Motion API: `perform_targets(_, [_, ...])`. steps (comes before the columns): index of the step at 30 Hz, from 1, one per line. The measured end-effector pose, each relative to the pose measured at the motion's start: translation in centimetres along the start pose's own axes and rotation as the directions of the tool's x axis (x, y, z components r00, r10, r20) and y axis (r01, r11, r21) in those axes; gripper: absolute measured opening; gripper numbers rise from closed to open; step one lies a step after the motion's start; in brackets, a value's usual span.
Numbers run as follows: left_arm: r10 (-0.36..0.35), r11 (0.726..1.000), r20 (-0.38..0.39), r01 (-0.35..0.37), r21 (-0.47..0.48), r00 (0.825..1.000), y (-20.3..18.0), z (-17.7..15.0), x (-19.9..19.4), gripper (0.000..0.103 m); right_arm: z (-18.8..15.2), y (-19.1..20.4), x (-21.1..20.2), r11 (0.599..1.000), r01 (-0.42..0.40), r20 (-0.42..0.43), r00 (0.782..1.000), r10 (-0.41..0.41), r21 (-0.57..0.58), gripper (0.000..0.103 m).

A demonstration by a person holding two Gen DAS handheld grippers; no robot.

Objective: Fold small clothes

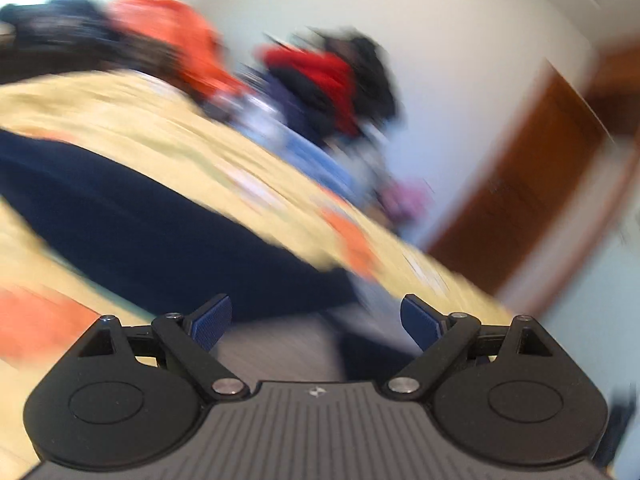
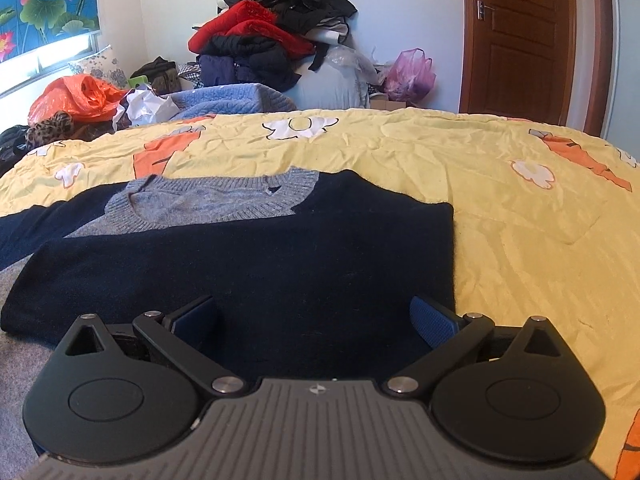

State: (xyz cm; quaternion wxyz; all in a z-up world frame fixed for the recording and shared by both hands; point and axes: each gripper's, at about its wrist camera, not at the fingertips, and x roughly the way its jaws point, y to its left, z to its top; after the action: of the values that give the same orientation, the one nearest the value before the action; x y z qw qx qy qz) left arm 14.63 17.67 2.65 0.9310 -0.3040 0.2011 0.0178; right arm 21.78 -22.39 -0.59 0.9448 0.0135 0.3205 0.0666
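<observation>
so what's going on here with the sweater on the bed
A person holding a tool in each hand is folding a navy and grey sweater spread on a yellow patterned bedsheet. The right tool is open over the sweater's near edge, gripping nothing. The left tool is also open and empty; its view is motion-blurred. One side of the sweater already looks folded in. A heap of clothes sits beyond the bed.

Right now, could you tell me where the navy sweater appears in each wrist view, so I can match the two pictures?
Left wrist view: the navy sweater is a blurred dark band from the left edge toward lower centre, ahead of the open fingers.
Right wrist view: the navy sweater fills the centre and left, flat on the yellow bedspread, grey collar at the far end.
Shared landmark: the brown door, at right in both.
</observation>
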Motion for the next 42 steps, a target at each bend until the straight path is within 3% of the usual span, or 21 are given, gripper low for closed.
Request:
perform_targets(3, [0.135,0.977,0.106,-0.115,-0.18,0.985,6.8,5.1,-2.0,0.092,0.0,0.0,0.0,1.0,0.0,0.0,1.0,0.0,0.0,0.103])
perform_targets(5, [0.253,0.94,0.153,-0.205,-0.274,0.955,10.9,7.7,-3.2,0.092,-0.1,0.0,0.0,1.0,-0.001,0.001,1.0,0.001,0.002,0.103])
perform_targets(7, [0.335,0.888,0.171,-0.25,-0.385,0.927,15.1,9.6,-4.3,0.092,0.0,-0.1,-0.1,1.0,-0.003,0.002,1.0,0.003,0.005,0.103])
perform_targets(11, [0.353,0.797,0.102,-0.241,-0.554,0.93,21.6,11.0,-4.2,0.092,0.0,-0.2,-0.1,1.0,-0.002,0.001,1.0,0.002,0.004,0.103])
perform_targets(14, [0.348,0.761,0.082,-0.231,-0.606,0.934,24.0,10.8,-3.9,0.092,0.0,-0.1,-0.1,1.0,0.003,-0.001,1.0,-0.003,0.001,0.103])
perform_targets(17, [0.325,0.753,0.061,-0.22,-0.62,0.944,25.1,10.7,-3.3,0.092,0.1,-0.1,0.0,1.0,0.007,-0.002,1.0,-0.007,-0.002,0.103])
perform_targets(20, [0.315,0.77,0.069,-0.213,-0.602,0.946,25.1,10.9,-2.6,0.092,0.1,0.0,0.0,1.0,0.007,-0.003,1.0,-0.007,-0.002,0.103])
perform_targets(23, [0.354,0.779,0.062,-0.257,-0.572,0.933,25.1,11.8,-1.9,0.092,0.1,0.0,0.0,1.0,0.008,-0.003,1.0,-0.008,-0.002,0.103])
perform_targets(24, [0.367,0.782,0.05,-0.279,-0.558,0.929,25.2,12.0,-1.5,0.084,0.1,0.0,0.0,1.0,0.007,-0.002,1.0,-0.007,-0.001,0.103])
perform_targets(25, [0.376,0.791,0.036,-0.301,-0.533,0.926,25.2,12.2,-1.1,0.071,0.1,0.0,0.0,1.0,0.006,-0.002,1.0,-0.006,0.0,0.103])
perform_targets(26, [0.389,0.8,0.014,-0.33,-0.502,0.921,25.0,12.4,-0.7,0.033,0.1,-0.1,0.0,1.0,0.005,-0.002,1.0,-0.005,0.001,0.103])
perform_targets(27, [0.411,0.803,-0.01,-0.367,-0.469,0.912,24.7,12.5,-0.3,0.007,0.1,-0.1,0.0,1.0,0.005,-0.002,1.0,-0.005,0.001,0.103])
perform_targets(29, [0.458,0.811,-0.022,-0.428,-0.399,0.889,23.9,12.7,0.1,0.004,0.1,-0.1,0.0,1.0,0.004,-0.001,1.0,-0.004,0.002,0.103])
perform_targets(31, [0.498,0.822,0.031,-0.461,-0.333,0.866,22.2,12.8,-0.3,0.004,0.1,-0.1,0.0,1.0,0.003,-0.001,1.0,-0.003,0.005,0.103])
perform_targets(33, [0.507,0.843,0.105,-0.467,-0.267,0.856,19.4,13.1,-0.9,0.003,0.2,-0.1,0.0,1.0,0.002,0.0,1.0,-0.002,0.007,0.103])
perform_targets(35, [0.472,0.88,0.174,-0.449,-0.158,0.864,15.1,12.9,-1.0,0.003,0.2,-0.1,0.0,1.0,0.003,0.0,1.0,-0.003,0.007,0.103])
perform_targets(38, [0.318,0.931,0.213,-0.347,0.115,0.924,5.7,10.4,-0.2,0.003,0.2,-0.1,-0.1,1.0,0.001,0.002,1.0,-0.001,0.01,0.103])
perform_targets(39, [0.25,0.926,0.201,-0.294,0.235,0.947,2.0,8.6,0.2,0.003,0.2,-0.2,-0.1,1.0,0.0,0.002,1.0,0.0,0.012,0.103])
perform_targets(40, [0.185,0.9,0.164,-0.234,0.367,0.969,-1.6,6.2,0.7,0.003,0.2,-0.2,-0.2,1.0,-0.001,0.003,1.0,0.001,0.013,0.103])
perform_targets(41, [0.138,0.849,0.118,-0.179,0.497,0.983,-4.9,3.2,1.3,0.003,0.2,-0.2,-0.2,1.0,-0.002,0.004,1.0,0.002,0.015,0.103])
perform_targets(42, [0.108,0.775,0.063,-0.124,0.619,0.992,-7.8,-0.1,1.9,0.003,0.1,-0.2,-0.2,1.0,-0.004,0.005,1.0,0.004,0.018,0.103])
